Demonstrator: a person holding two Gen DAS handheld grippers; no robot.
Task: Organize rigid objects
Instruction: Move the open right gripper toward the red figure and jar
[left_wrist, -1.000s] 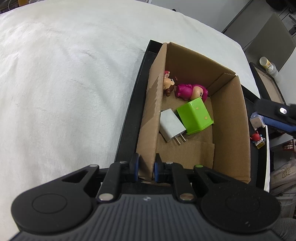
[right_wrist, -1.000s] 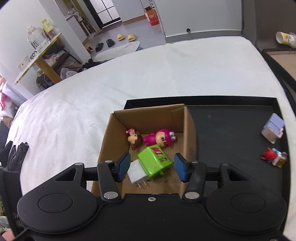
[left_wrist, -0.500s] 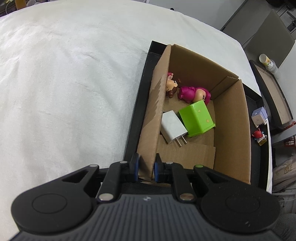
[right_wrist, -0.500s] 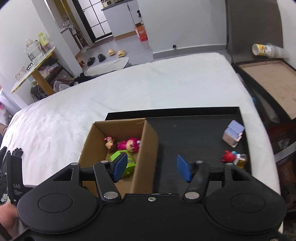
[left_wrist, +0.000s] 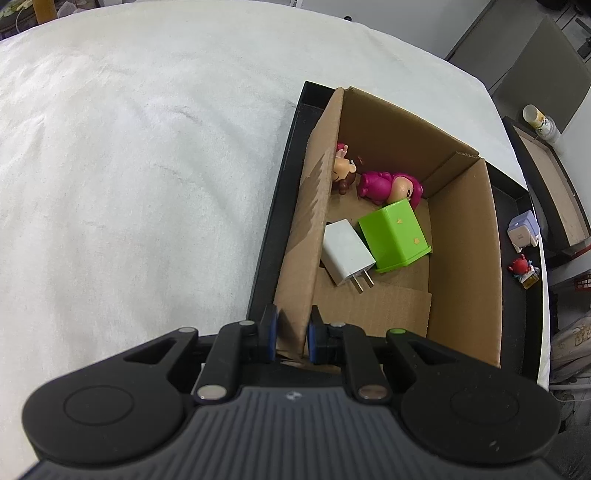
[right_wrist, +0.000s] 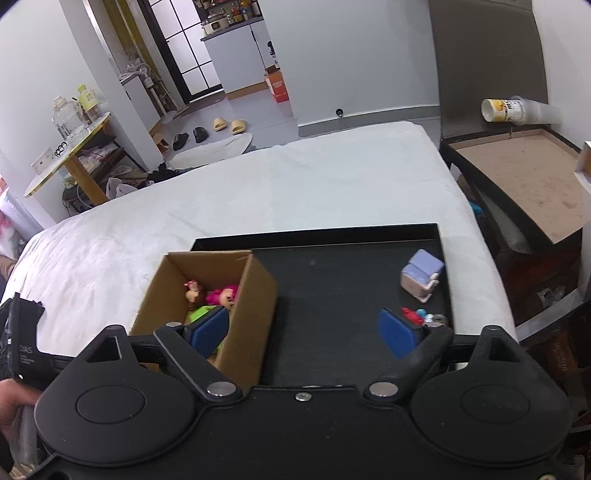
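Your left gripper (left_wrist: 291, 332) is pinching the near end of the left wall of the cardboard box (left_wrist: 465, 258), one finger outside, one inside; you're steadying the box while the other hand fetches

Box sits at the left end of the black tray (right_wrist: 332, 280), on the white cloth (left_wrist: 129, 166). Inside: white charger (left_wrist: 347, 254) against the left wall, green box (left_wrist: 395, 232) touching it, pink figure (left_wrist: 384, 186) and a small brown-haired figure (left_wrist: 341, 173) at the far end

Your right gripper (right_wrist: 301, 328) is spread wide, holding nothing, hovering over the bare middle of the tray

Step in hand, as I judge it: gathering the loose pieces into the box. Two are not yet in, both near the tray's right edge: lilac toy (right_wrist: 421, 275) and, just nearer you, a small red figure (right_wrist: 417, 315)

Next move calls for carrying the right gripper on toward that right edge, dropping low and closing on one piece. The red figure sits closest to your right finger; it's small and irregular, so line up squarely. Keep the left pinch firm

Against a second ago: your right gripper was over the box with its fingers bracketing the green box; it has since swung right and pulled back, and its fingers stand wider. Left gripper's hold is unchanged, and the box contents have not shifted
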